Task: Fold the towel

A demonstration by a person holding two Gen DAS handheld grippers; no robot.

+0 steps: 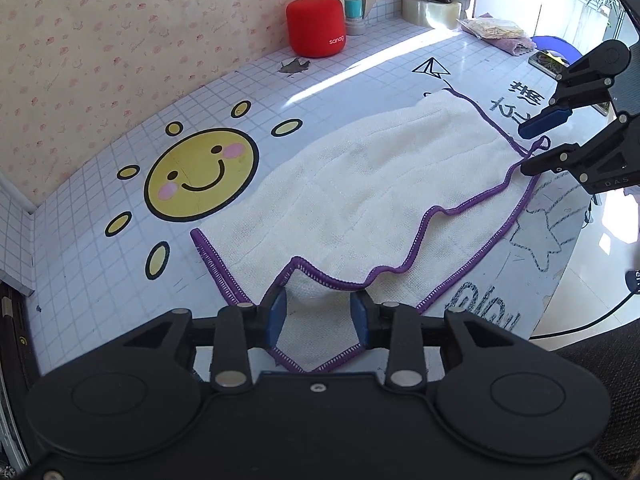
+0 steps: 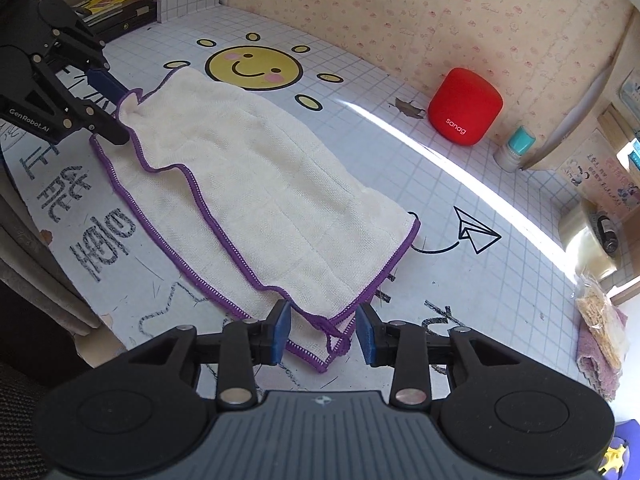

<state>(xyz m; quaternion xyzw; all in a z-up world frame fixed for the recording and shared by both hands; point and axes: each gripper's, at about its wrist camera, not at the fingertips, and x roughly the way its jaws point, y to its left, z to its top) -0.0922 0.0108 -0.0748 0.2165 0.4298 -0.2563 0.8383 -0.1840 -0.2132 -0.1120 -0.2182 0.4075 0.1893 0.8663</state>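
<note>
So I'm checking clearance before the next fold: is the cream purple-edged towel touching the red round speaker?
Apart. The left wrist view shows bare gridded mat between the towel and the speaker.

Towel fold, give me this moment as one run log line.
towel: folded once, flat on table | left gripper: jaws open around near corner | right gripper: jaws open around opposite corner | red speaker: untouched
</note>
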